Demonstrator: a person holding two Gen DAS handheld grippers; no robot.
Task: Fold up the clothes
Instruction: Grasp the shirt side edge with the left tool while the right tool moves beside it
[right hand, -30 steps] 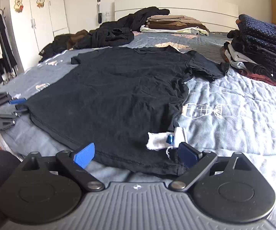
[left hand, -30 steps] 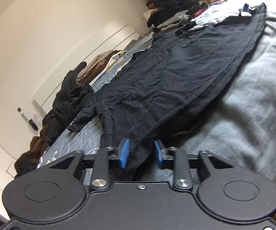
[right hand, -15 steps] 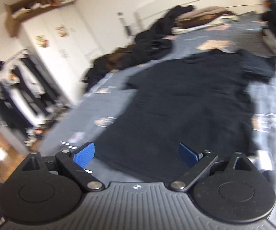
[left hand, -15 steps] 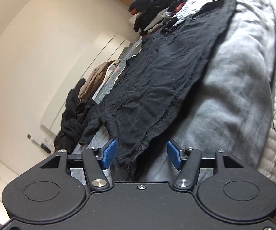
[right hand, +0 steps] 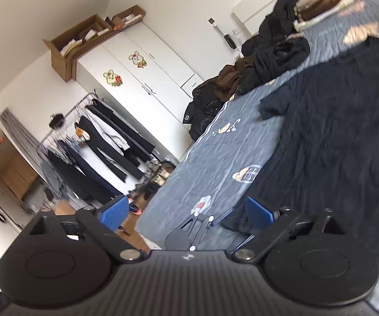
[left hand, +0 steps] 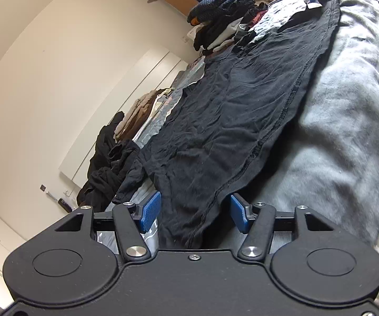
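A black T-shirt (left hand: 242, 110) lies spread flat on the grey-blue quilt (left hand: 347, 121) of a bed. My left gripper (left hand: 194, 212) is open at the bed's edge. The shirt's lower hem corner hangs between its blue pads (left hand: 151, 210), which do not clamp it. At the shirt's far hem corner a white label (left hand: 313, 4) shows. In the right wrist view the shirt (right hand: 347, 131) fills the right side. My right gripper (right hand: 186, 213) is open and holds nothing, tilted over the bed's left edge. Just beyond it are the black links of my left gripper (right hand: 194, 226).
A stack of folded clothes (left hand: 221, 18) stands at the bed's far right. Loose dark garments (right hand: 268, 60) are heaped near the headboard, next to brown folded ones (left hand: 136, 115). Left of the bed are a white wardrobe (right hand: 142, 79), a clothes rack (right hand: 97, 142) and shoes on the floor.
My left gripper has opened wide from a narrow gap around the shirt's hem. My right gripper has swung left and tilted, away from the label corner toward the bed's left edge.
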